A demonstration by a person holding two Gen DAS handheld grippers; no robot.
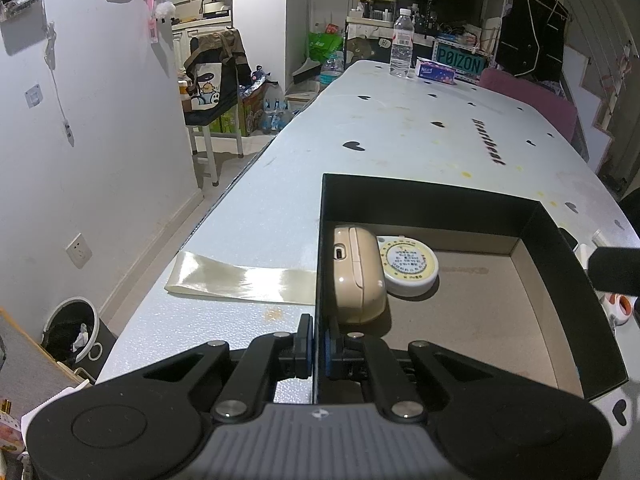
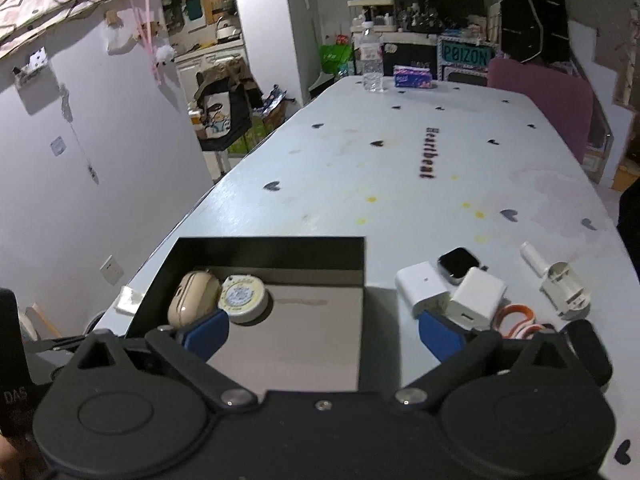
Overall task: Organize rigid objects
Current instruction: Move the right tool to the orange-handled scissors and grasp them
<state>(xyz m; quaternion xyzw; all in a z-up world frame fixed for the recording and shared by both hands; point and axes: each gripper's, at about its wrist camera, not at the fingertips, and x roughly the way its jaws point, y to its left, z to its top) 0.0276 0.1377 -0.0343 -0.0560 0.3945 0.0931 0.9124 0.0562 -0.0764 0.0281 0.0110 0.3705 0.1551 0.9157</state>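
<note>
A black open box (image 1: 432,196) (image 2: 272,254) sits on the white table. Inside it lie a beige earbud case (image 1: 358,276) (image 2: 192,300) and a round tape measure (image 1: 410,266) (image 2: 243,294). My left gripper (image 1: 318,346) is shut on the box's left wall near its front corner. My right gripper (image 2: 322,330) is open and empty, above the box's right wall. Right of the box lie two white chargers (image 2: 422,286) (image 2: 476,298), a smartwatch (image 2: 458,264), orange-and-white scissors (image 2: 518,316) and a white plastic part (image 2: 566,286).
A strip of tape (image 1: 240,278) lies on the table left of the box. A water bottle (image 1: 401,44) and a tissue pack (image 1: 435,70) stand at the table's far end. A pink chair (image 2: 552,100) is at the far right. A bin (image 1: 72,330) stands on the floor at left.
</note>
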